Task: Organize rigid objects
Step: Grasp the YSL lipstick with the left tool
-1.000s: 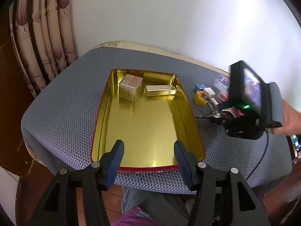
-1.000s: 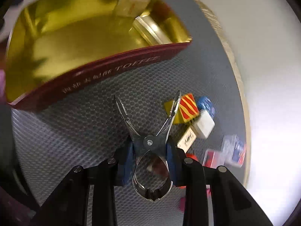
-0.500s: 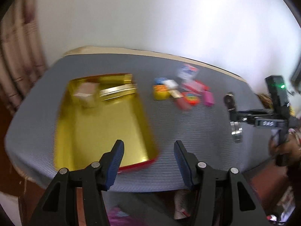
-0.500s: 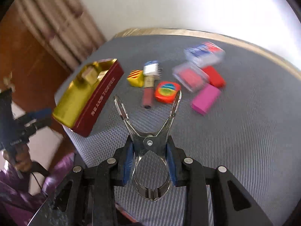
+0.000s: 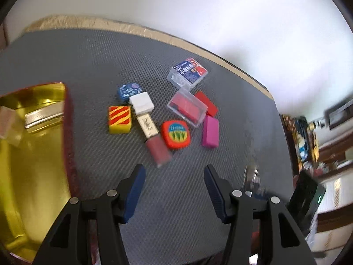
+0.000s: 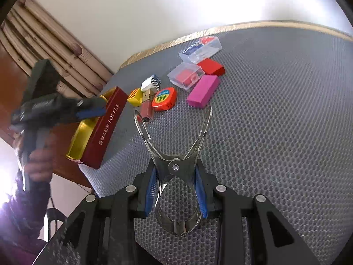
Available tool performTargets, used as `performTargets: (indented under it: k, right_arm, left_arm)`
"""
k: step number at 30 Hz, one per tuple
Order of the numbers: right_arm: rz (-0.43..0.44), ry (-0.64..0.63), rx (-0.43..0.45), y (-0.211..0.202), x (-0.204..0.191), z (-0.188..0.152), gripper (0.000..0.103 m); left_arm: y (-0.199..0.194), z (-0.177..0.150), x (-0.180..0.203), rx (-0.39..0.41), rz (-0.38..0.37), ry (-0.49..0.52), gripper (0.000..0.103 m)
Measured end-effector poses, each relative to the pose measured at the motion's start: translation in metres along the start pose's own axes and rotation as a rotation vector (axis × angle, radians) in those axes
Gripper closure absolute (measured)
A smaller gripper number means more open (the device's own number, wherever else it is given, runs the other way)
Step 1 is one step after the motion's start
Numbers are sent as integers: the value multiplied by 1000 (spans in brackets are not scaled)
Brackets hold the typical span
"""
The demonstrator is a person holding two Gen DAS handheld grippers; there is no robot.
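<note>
My right gripper (image 6: 175,190) is shut on a metal spring clip (image 6: 174,145), held above the grey mat with its jaws spread. My left gripper (image 5: 174,185) is open and empty, just in front of a cluster of small objects. The cluster holds a yellow striped block (image 5: 119,119), a white cube (image 5: 141,102), a lipstick (image 5: 154,139), an orange tape measure (image 5: 175,133), a pink block (image 5: 210,131), a red block (image 5: 206,103) and two clear plastic cases (image 5: 187,108). A gold tin (image 5: 33,145) with red sides lies at the left and holds a small box and a gold bar.
The grey mesh mat (image 6: 275,121) covers the table, whose far edge (image 5: 154,33) meets a white wall. In the right wrist view the left gripper (image 6: 88,108) hovers over the tin (image 6: 103,132) near the table's left edge. Cluttered shelves (image 5: 320,143) stand at the right.
My left gripper has swung right from over the tin to face the cluster. My right gripper has pulled back from the tin with the clip, and now views the table from the right.
</note>
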State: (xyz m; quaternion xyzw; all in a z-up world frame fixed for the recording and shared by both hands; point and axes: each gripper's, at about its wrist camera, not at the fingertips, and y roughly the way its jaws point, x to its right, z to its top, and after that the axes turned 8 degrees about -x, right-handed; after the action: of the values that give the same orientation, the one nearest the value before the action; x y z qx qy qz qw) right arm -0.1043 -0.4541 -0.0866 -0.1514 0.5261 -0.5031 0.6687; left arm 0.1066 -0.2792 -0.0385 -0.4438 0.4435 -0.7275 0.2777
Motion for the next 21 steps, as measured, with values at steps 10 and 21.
performTargets:
  k: [10,21]
  right_arm:
    - [46,56,17,-2,21,1,73]
    - [62,79,0,3,29,1,73]
  left_arm:
    - [41,33,-12,-34,53,-148,46]
    - [62,42,-23,-60,126,-197,46]
